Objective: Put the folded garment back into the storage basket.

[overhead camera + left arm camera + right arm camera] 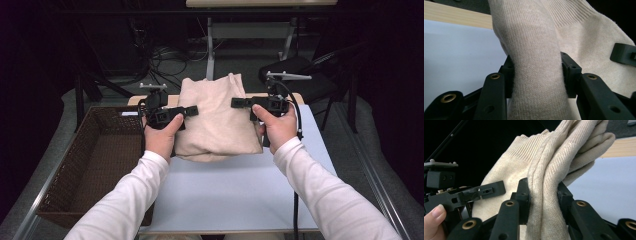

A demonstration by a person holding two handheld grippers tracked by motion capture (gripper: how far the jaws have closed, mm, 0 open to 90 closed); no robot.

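A folded beige knit sweater (215,117) hangs between my two grippers above the far half of the white table (235,195). My left gripper (187,111) is shut on the sweater's left edge; in the left gripper view a thick fold of sweater (536,75) is squeezed between the black pads (570,75). My right gripper (240,103) is shut on the right edge, where bunched ribbed folds of sweater (546,195) sit between its pads (524,197). The left gripper (456,195) and a thumb show at the left of the right gripper view.
A brown wicker basket (95,165) stands off the table's left side. A wooden strip (135,100) runs along the table's far edge. Behind it are a black chair (300,75), metal table legs (210,50) and cables on the floor.
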